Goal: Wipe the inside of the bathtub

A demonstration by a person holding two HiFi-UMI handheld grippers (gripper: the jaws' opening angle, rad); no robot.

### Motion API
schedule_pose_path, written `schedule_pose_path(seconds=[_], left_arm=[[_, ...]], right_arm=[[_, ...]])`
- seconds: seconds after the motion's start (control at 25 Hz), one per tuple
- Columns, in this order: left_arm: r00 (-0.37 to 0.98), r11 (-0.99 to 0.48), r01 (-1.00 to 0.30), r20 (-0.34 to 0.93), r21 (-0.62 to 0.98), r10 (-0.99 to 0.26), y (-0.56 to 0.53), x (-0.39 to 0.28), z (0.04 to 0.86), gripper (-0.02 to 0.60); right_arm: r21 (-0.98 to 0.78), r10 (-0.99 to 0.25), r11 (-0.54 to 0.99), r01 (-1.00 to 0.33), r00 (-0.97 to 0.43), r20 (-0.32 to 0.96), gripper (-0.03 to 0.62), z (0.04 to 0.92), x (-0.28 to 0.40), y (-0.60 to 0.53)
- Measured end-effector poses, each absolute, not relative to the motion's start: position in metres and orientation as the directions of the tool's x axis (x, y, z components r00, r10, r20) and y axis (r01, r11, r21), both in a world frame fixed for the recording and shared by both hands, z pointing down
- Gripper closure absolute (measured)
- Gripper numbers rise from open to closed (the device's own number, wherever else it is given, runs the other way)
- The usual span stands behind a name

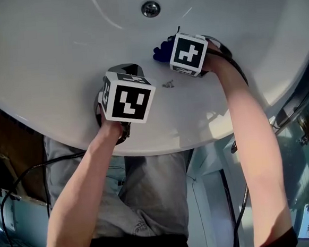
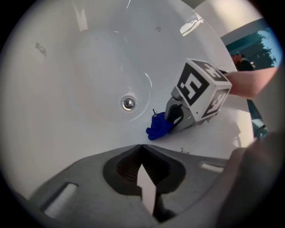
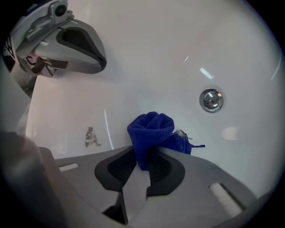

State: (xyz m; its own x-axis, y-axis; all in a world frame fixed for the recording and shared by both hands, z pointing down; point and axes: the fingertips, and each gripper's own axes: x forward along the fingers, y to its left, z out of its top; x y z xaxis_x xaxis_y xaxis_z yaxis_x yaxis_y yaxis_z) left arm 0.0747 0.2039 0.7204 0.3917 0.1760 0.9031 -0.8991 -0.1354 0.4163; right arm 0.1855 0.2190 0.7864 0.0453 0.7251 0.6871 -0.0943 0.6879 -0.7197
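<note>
Bathtub (image 1: 58, 48), white, fills the top of the head view, with one round metal drain (image 1: 151, 8) in its floor. Two grippers reach over the near rim into it: the left gripper (image 1: 128, 70) near the rim, the right gripper (image 1: 170, 48) farther in with one blue cloth (image 1: 161, 51) at its tip. One small grey smudge (image 1: 167, 84) lies between them.

In the left gripper view the jaws are pressed together with nothing between them, and the cloth rests on the tub's surface, near the drain.

In the right gripper view the jaws pinch the bunched cloth, with the smudge to its left.
</note>
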Motion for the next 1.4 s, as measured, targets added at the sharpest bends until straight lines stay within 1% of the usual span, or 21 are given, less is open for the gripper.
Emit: schedule_pose_path(seconds=[0.24, 0.36, 0.44, 0.56, 0.72, 0.96, 1.16, 1.28, 1.4], left_arm=[[0.397, -0.156, -0.890, 0.897, 0.428, 0.196, 0.207, 0.081, 0.719, 0.580], [0.404, -0.134, -0.891, 0.892, 0.435, 0.203, 0.209, 0.079, 0.714, 0.580], [0.398, -0.128, -0.894, 0.893, 0.428, 0.211, 0.210, 0.076, 0.706, 0.580], [0.391, -0.151, -0.893, 0.897, 0.424, 0.208, 0.204, 0.076, 0.691, 0.580], [0.442, -0.120, -0.876, 0.877, 0.467, 0.188, 0.195, 0.086, 0.665, 0.580], [0.443, -0.148, -0.871, 0.879, 0.469, 0.174, 0.194, 0.091, 0.643, 0.580], [0.411, -0.274, -0.857, 0.900, 0.436, 0.145, 0.192, 0.086, 0.624, 0.580], [0.415, -0.269, -0.858, 0.899, 0.438, 0.141, 0.189, 0.082, 0.610, 0.580], [0.424, -0.274, -0.854, 0.897, 0.442, 0.125, 0.178, 0.078, 0.587, 0.580]], right_arm=[[-0.773, 0.775, 0.630, -0.072, -0.013, 0.632, 0.526, 0.742, 0.186, 0.237], [-0.779, 0.781, 0.623, -0.079, 0.001, 0.625, 0.526, 0.722, 0.191, 0.241], [-0.773, 0.774, 0.632, -0.048, -0.006, 0.633, 0.526, 0.707, 0.188, 0.243], [-0.767, 0.767, 0.641, -0.018, -0.012, 0.641, 0.526, 0.682, 0.190, 0.248], [-0.785, 0.785, 0.619, -0.028, -0.020, 0.619, 0.526, 0.650, 0.194, 0.258], [-0.800, 0.800, 0.599, -0.011, -0.031, 0.599, 0.526, 0.611, 0.193, 0.273], [-0.794, 0.793, 0.607, -0.019, -0.052, 0.607, 0.526, 0.578, 0.189, 0.284], [-0.805, 0.801, 0.591, -0.048, -0.084, 0.593, 0.528, 0.557, 0.186, 0.292], [-0.797, 0.791, 0.596, -0.100, -0.099, 0.604, 0.528, 0.544, 0.186, 0.298]])
